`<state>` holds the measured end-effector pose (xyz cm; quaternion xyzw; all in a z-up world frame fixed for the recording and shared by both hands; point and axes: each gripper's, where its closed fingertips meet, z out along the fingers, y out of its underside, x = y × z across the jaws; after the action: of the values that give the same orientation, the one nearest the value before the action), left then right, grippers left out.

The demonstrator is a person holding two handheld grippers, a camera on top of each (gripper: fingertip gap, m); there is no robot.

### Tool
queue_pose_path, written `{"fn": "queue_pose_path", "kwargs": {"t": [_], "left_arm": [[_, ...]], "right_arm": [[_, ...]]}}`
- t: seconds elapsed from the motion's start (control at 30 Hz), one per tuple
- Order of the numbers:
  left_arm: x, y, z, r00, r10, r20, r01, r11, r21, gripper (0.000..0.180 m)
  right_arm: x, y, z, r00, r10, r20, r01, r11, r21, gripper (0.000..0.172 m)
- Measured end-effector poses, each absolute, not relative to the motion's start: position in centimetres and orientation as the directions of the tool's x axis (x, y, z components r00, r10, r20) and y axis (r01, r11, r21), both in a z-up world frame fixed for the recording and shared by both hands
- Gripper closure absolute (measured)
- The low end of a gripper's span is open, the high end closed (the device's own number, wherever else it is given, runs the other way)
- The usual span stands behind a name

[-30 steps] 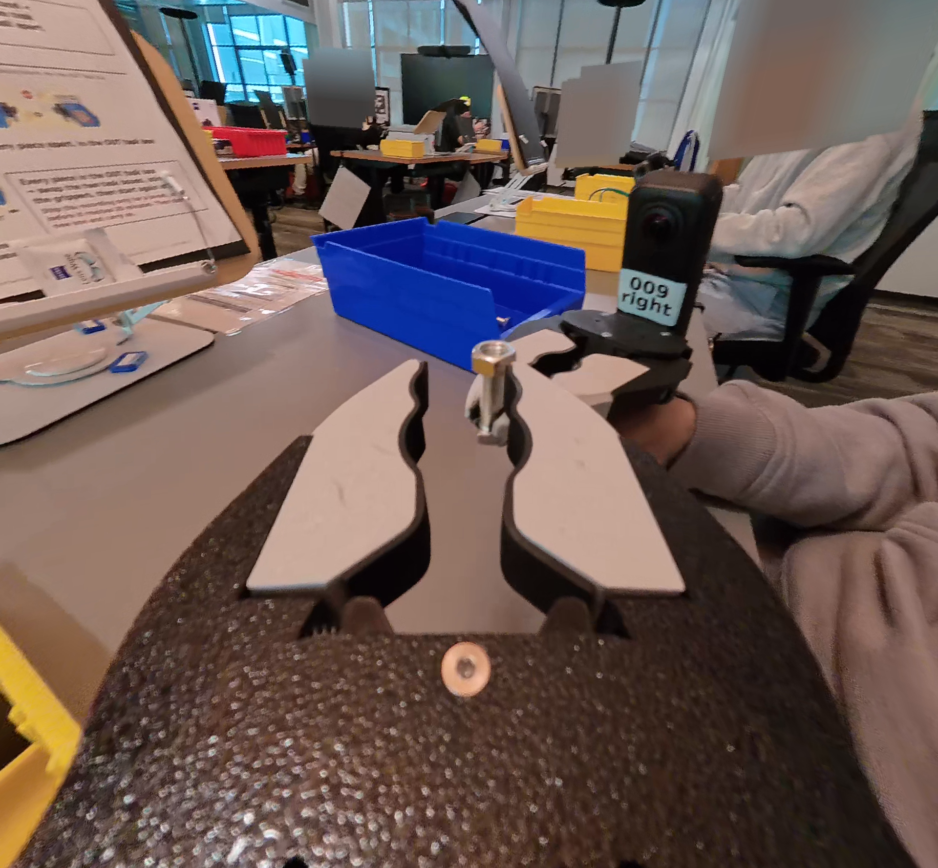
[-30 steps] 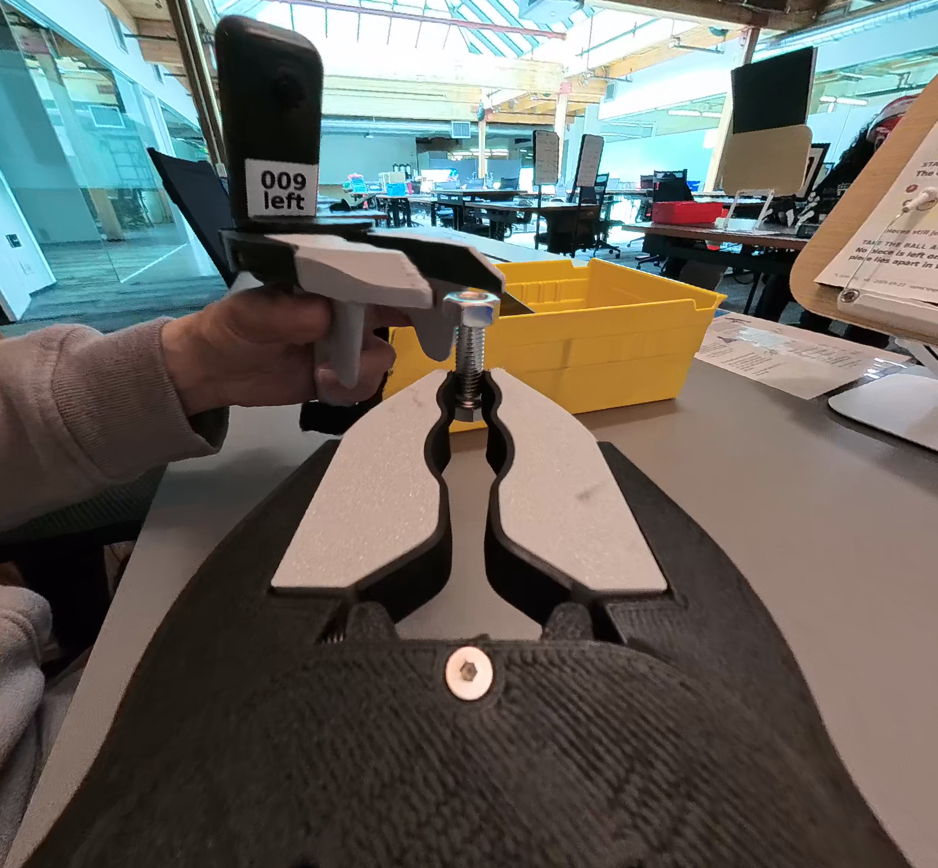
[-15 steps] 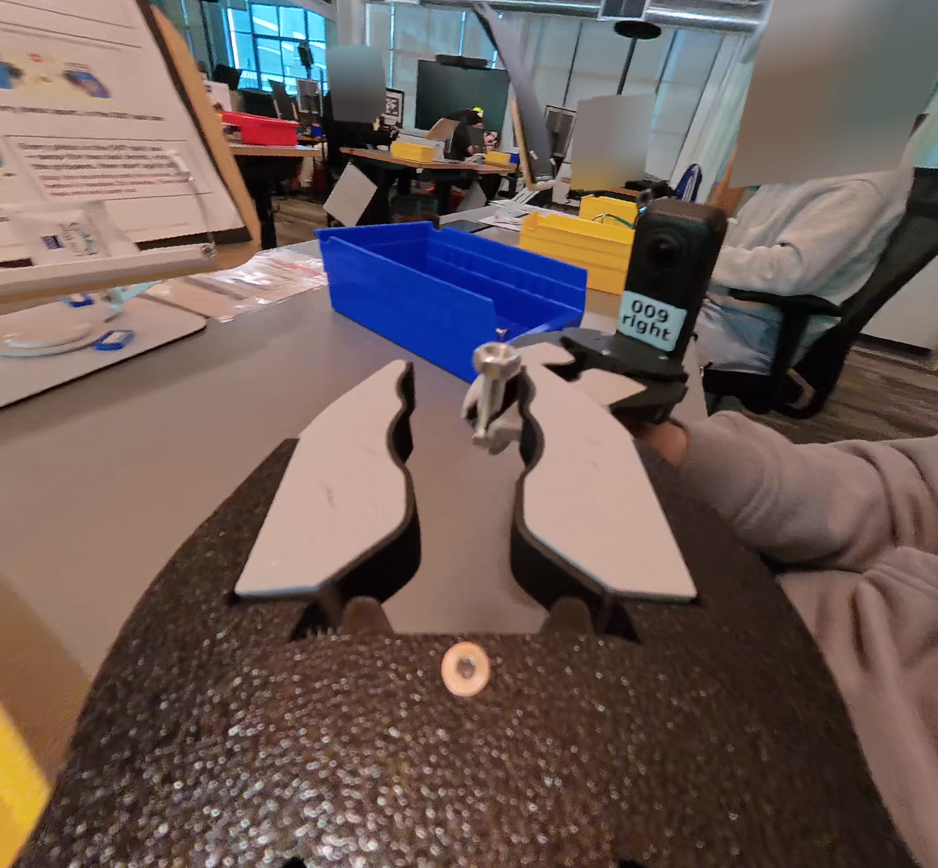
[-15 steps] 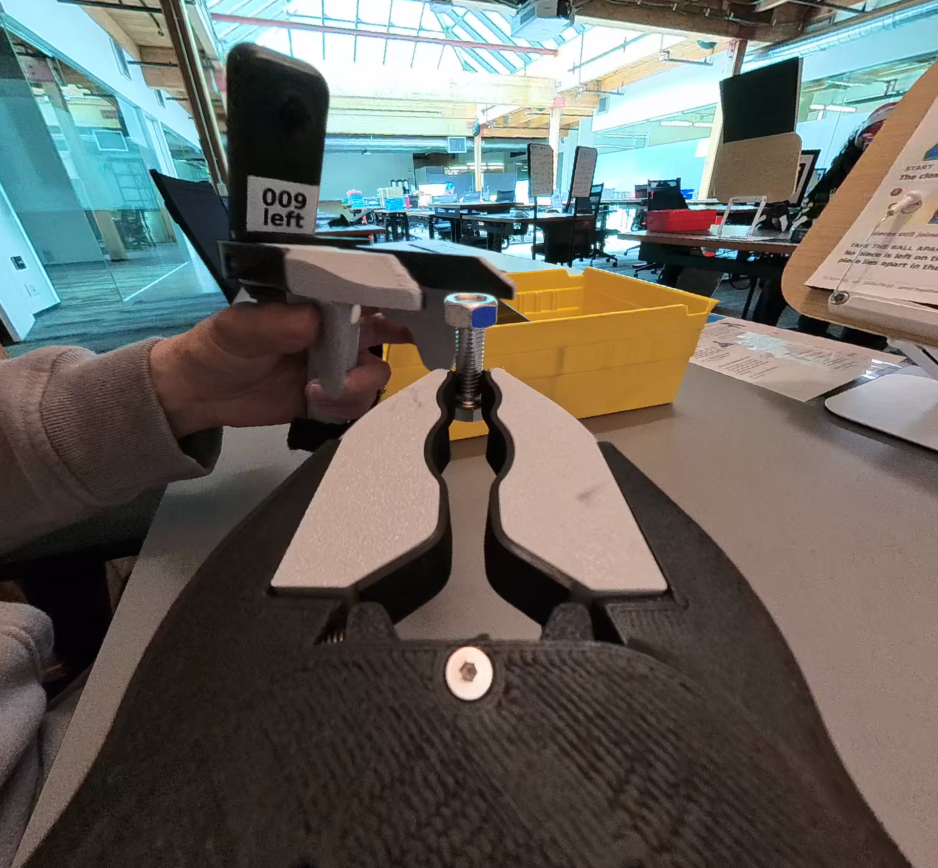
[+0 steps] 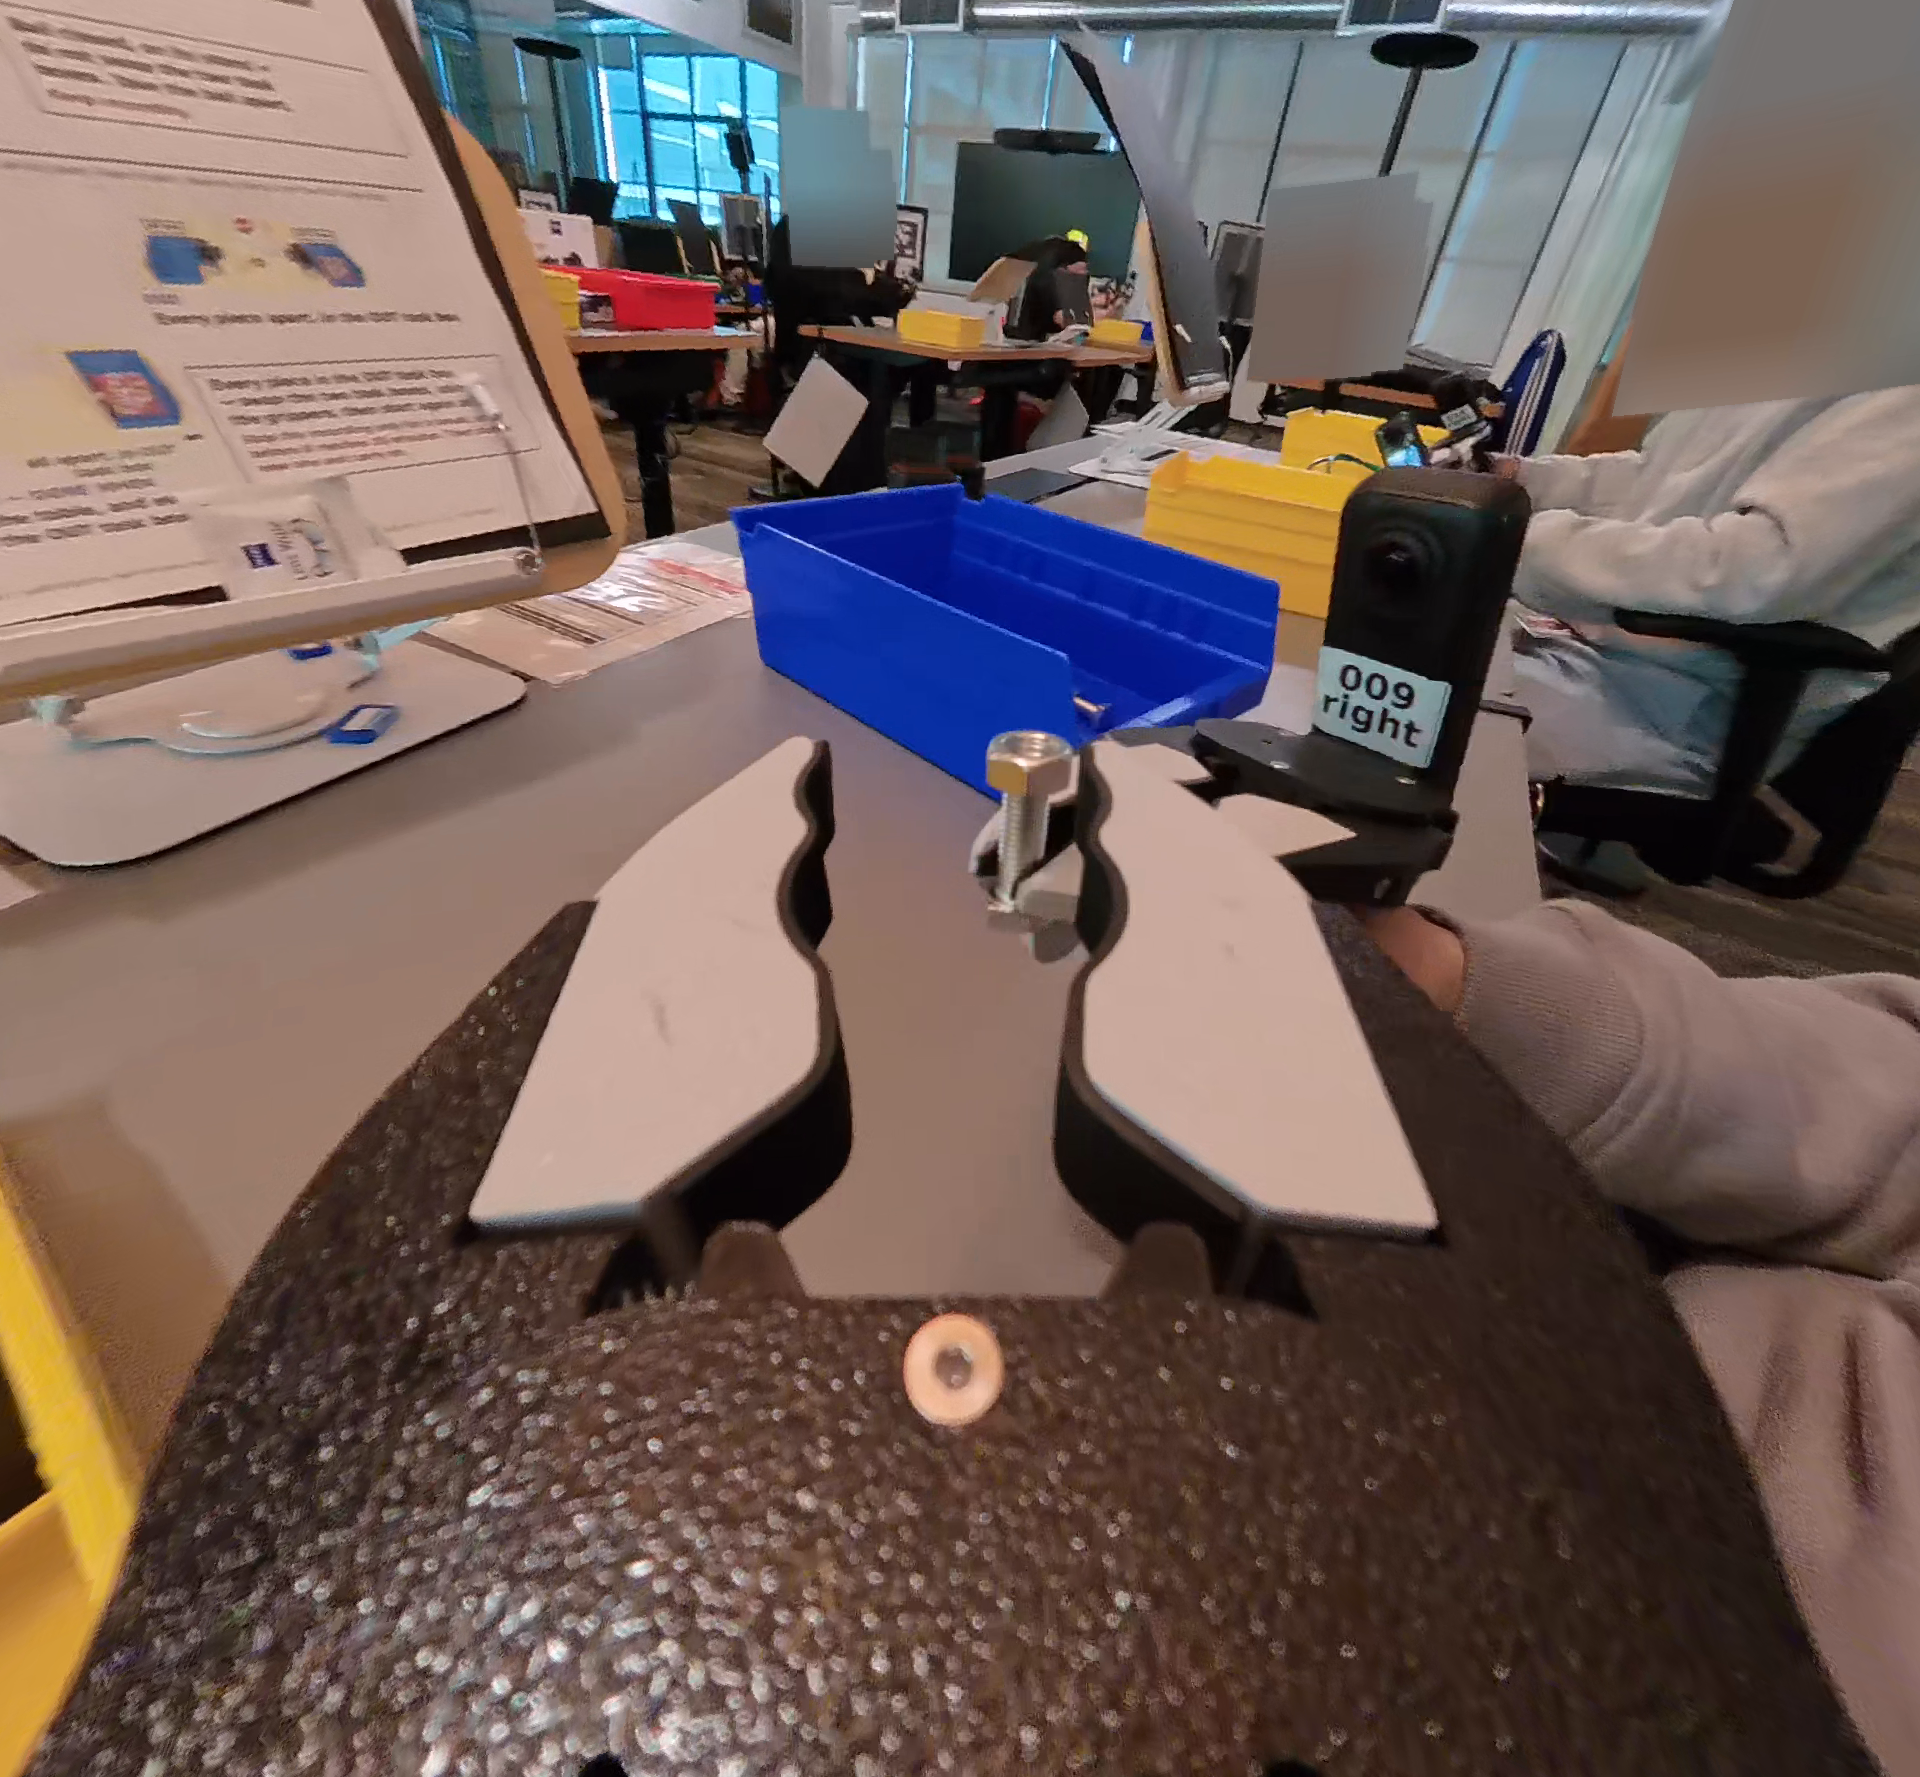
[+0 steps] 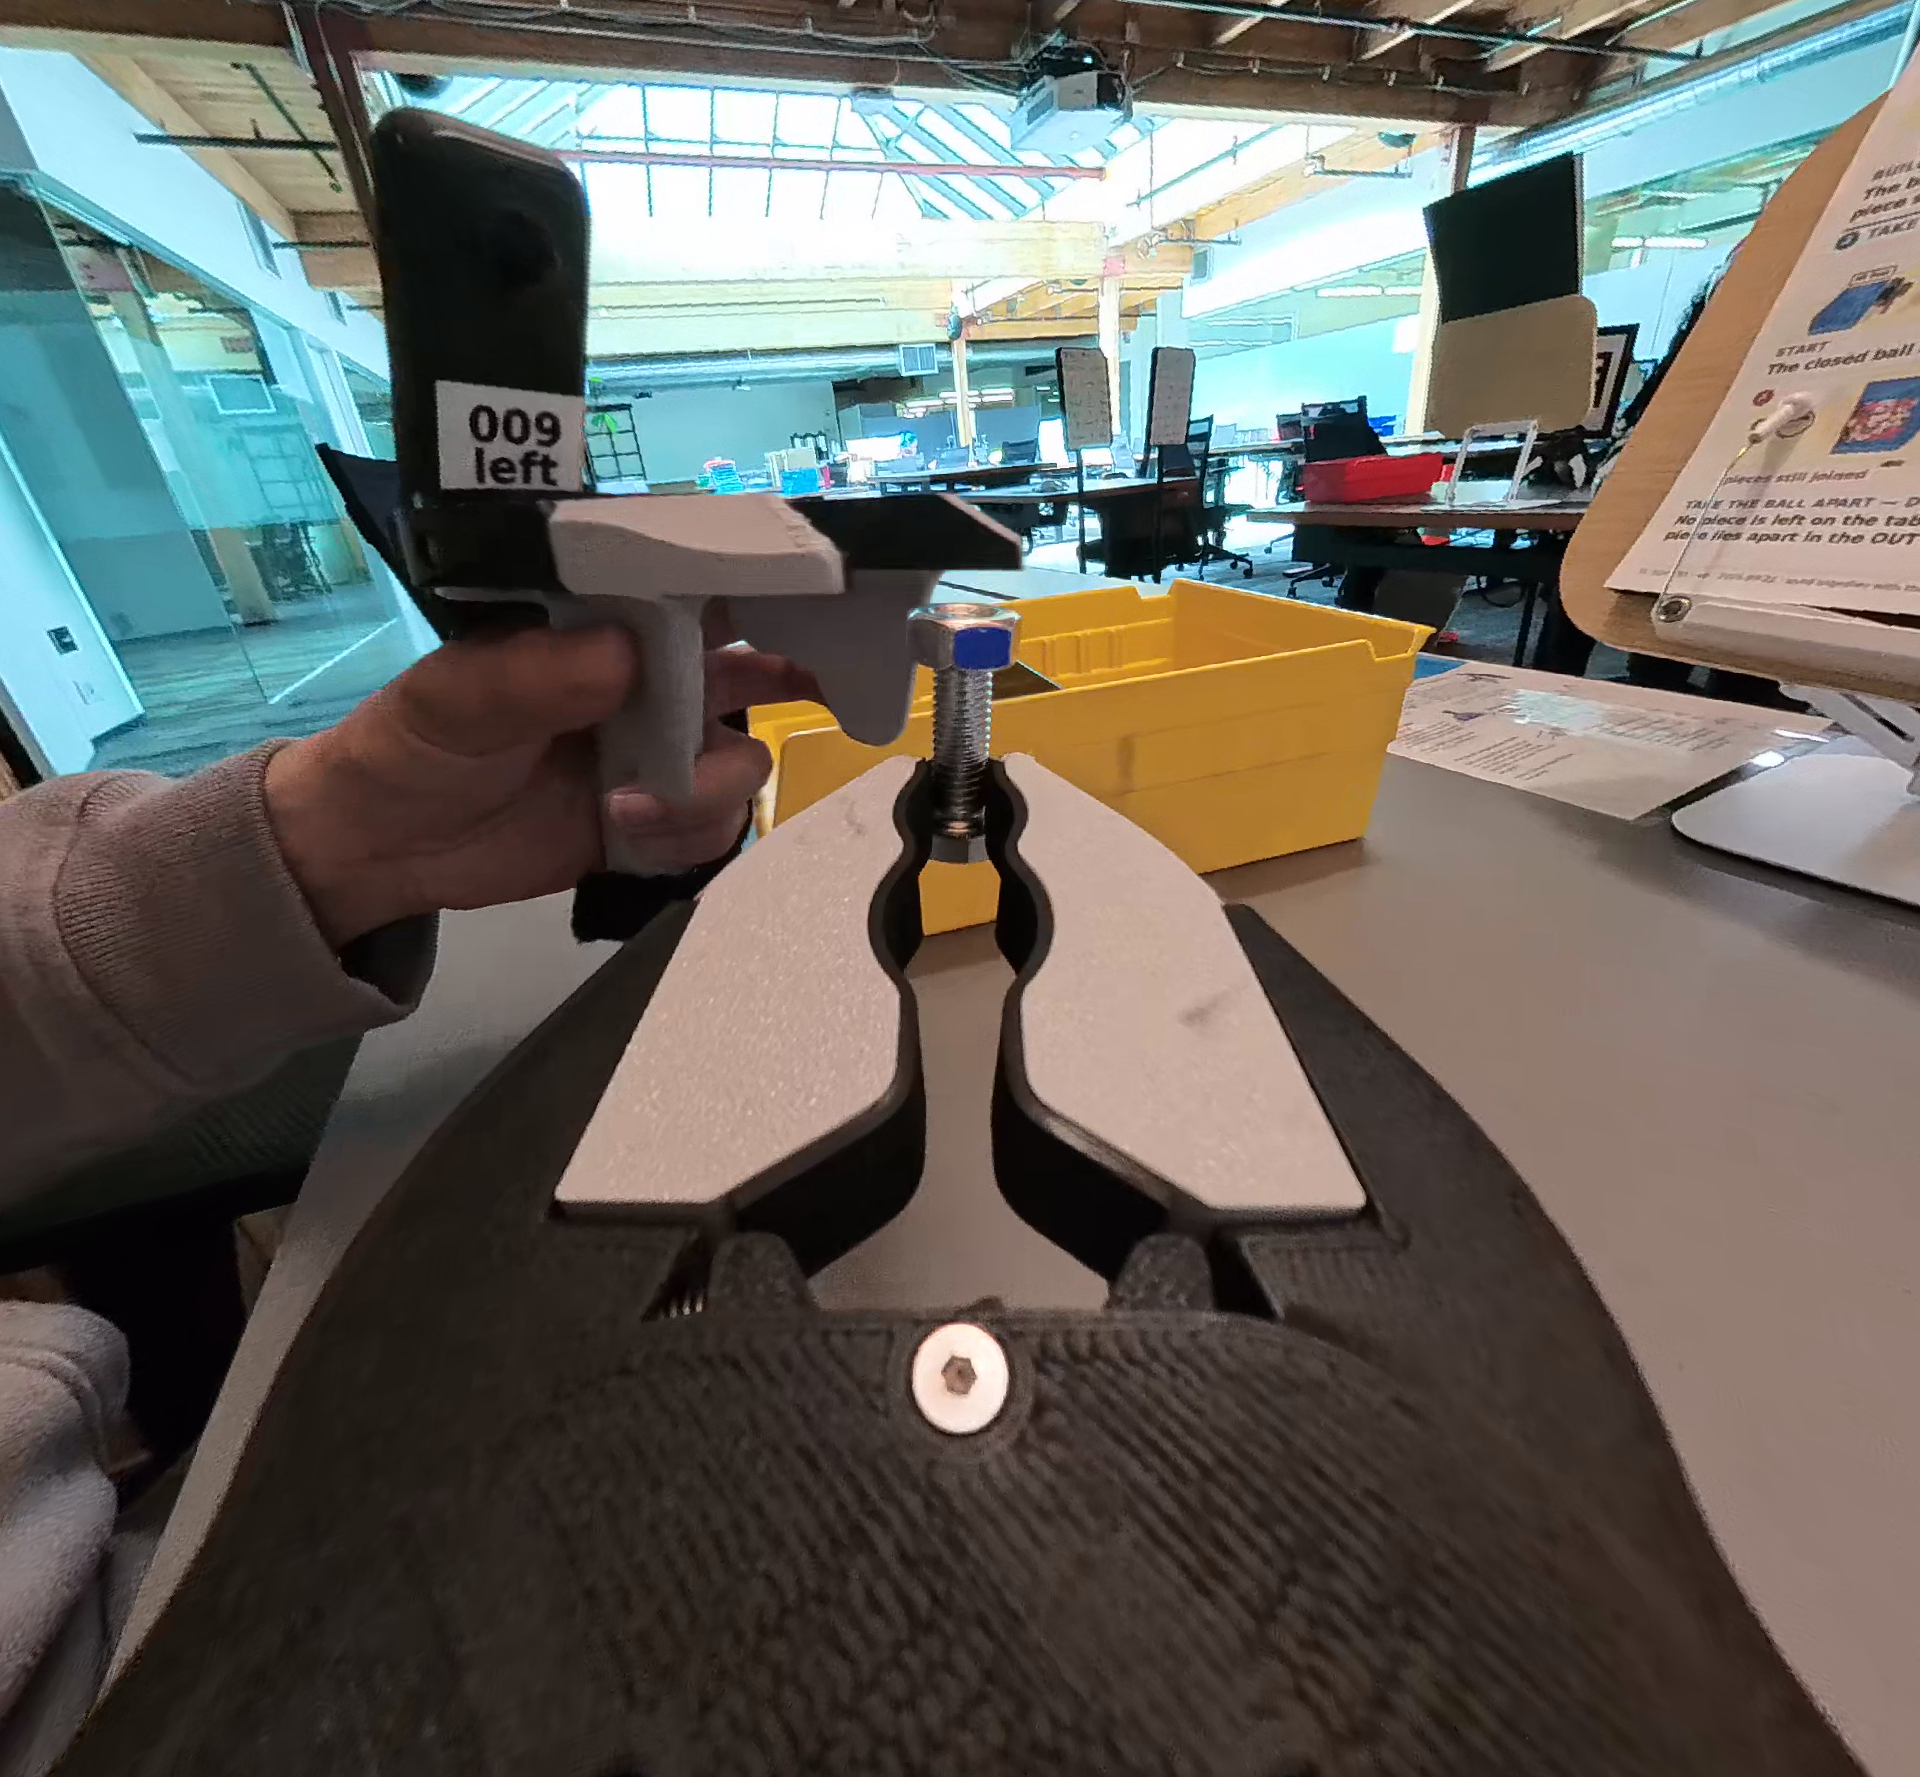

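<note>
My right gripper (image 6: 961,797) is shut on the threaded shank of a silver bolt (image 6: 958,740) and holds it upright above the grey table (image 6: 1558,1000). A hex nut (image 6: 963,638) sits on the bolt's top end. The bolt (image 5: 1023,844) and nut (image 5: 1029,761) also show in the left wrist view, with the right gripper (image 5: 1039,896) pinching the bolt low down. My left gripper (image 5: 956,782) is open, with the nut close beside its right finger (image 5: 1174,896) and its left finger well clear. In the right wrist view the left gripper (image 6: 831,605) sits level with the nut, just to its left.
A blue bin (image 5: 935,647) stands on the table beyond the grippers, and a yellow bin (image 6: 1195,719) stands behind the bolt. A document stand (image 5: 208,273) is at the left, also in the right wrist view (image 6: 1766,377). A person sits in a chair (image 5: 1714,532). Left and right tips are no more than a few centimetres apart.
My left gripper's jaws have opened wider around the nut, its left finger moving away. The right gripper keeps the bolt upright and has barely moved.
</note>
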<state>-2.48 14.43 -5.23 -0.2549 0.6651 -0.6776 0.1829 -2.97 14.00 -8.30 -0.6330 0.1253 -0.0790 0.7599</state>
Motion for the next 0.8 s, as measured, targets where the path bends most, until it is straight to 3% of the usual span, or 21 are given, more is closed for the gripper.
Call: {"fn": "queue_pose_path", "kwargs": {"t": [0.2,0.27,0.57,0.7,0.8], "left_arm": [[-1.7,13.8,-5.6,-0.786,-0.604,0.131,-0.117,-0.063,-0.991,0.131],[-1.0,15.2,-6.0,-0.725,-0.681,0.101,-0.11,-0.03,-0.993,0.146],[-1.9,12.3,-5.3,-0.791,-0.603,0.107,-0.118,-0.021,-0.993,0.124],[-1.1,12.9,-5.8,-0.753,-0.643,0.135,-0.143,-0.041,-0.989,0.123],[0.2,15.8,-6.2,-0.648,-0.748,0.142,-0.157,-0.051,-0.986,0.131]], "right_arm": [[-3.1,13.6,-7.7,0.959,-0.269,-0.093,-0.031,0.225,-0.974,0.163],[-2.9,13.2,-7.4,0.956,-0.271,-0.109,-0.039,0.253,-0.967,0.163],[-3.0,13.5,-7.5,0.954,-0.287,-0.081,-0.014,0.228,-0.973,0.163],[-2.8,13.0,-7.2,0.951,-0.294,-0.099,-0.021,0.258,-0.966,0.163],[-2.4,12.4,-6.8,0.948,-0.289,-0.13,-0.042,0.292,-0.956,0.163]]}}
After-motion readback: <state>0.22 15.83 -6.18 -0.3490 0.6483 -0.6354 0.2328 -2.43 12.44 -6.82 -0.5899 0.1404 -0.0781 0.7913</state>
